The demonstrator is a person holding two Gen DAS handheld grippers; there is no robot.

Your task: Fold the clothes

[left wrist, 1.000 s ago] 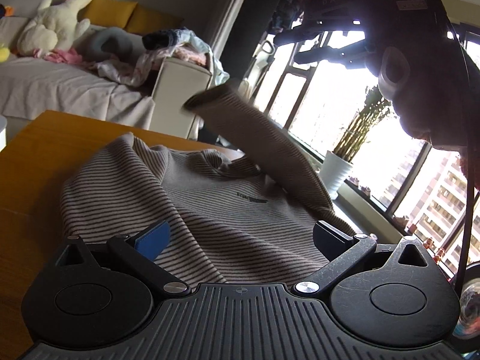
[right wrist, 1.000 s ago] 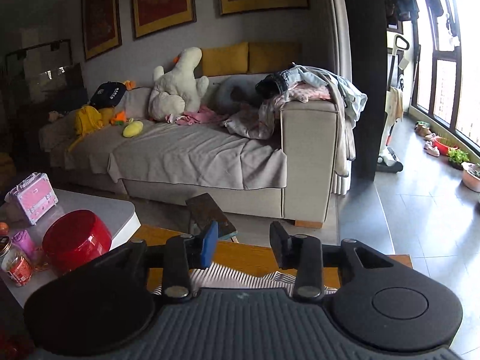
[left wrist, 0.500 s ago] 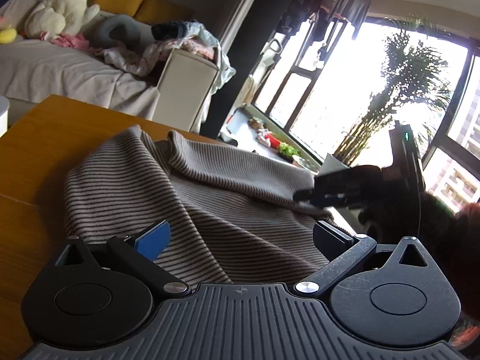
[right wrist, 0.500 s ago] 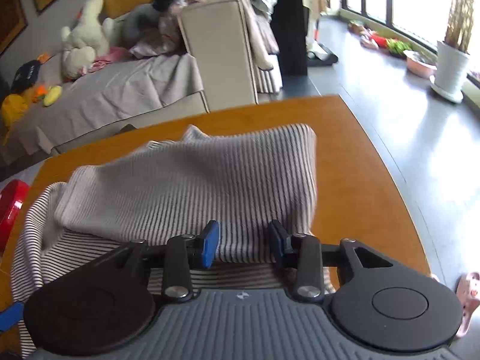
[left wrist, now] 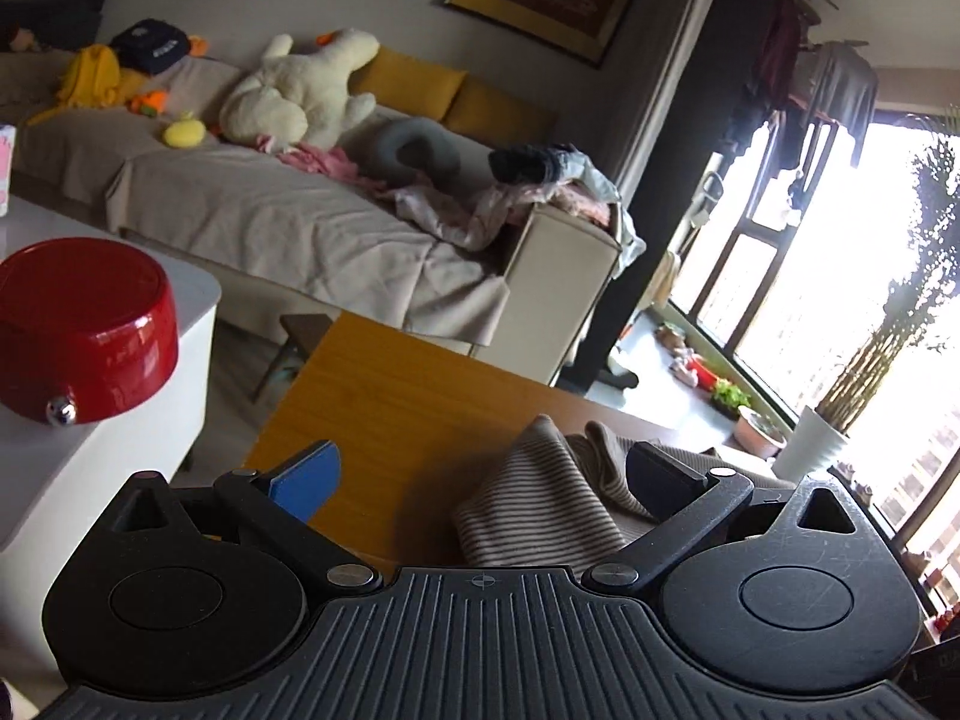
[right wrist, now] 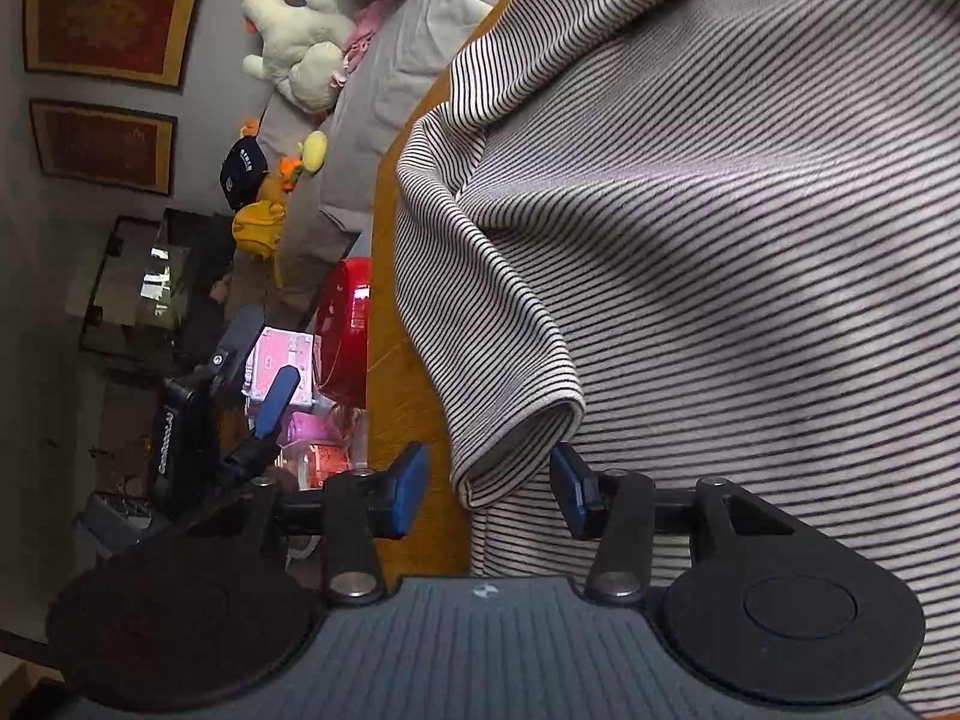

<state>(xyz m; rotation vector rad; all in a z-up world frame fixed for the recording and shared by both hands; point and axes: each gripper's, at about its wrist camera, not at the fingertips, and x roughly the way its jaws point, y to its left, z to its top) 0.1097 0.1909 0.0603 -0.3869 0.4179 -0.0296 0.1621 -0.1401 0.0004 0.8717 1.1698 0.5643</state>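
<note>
Judging from the present views, we place the fold at an early-to-middle stage: the striped sweater [right wrist: 720,228] lies on the wooden table [left wrist: 390,396], one sleeve [right wrist: 492,324] is laid across the body, and the garment is rumpled, not yet a flat packet. We hold the right gripper [right wrist: 489,483] with its fingers spread, released; the sleeve cuff [right wrist: 522,450] sits in the gap between them and we cannot tell whether either pad touches it. We hold the left gripper [left wrist: 480,474] likewise released, grasping nothing, with a bunched corner of the sweater [left wrist: 540,492] just ahead of its right finger. We judge that the remaining work includes smoothing the body and making the further folds. For clearance, we note bare wood on the table left of the garment and toward the far edge [left wrist: 432,336]. A white side table [left wrist: 120,450] carrying a red bowl [left wrist: 84,324] stands just beside the table's left edge, which limits outward swings there; the sofa [left wrist: 300,228] sits well apart.
</note>
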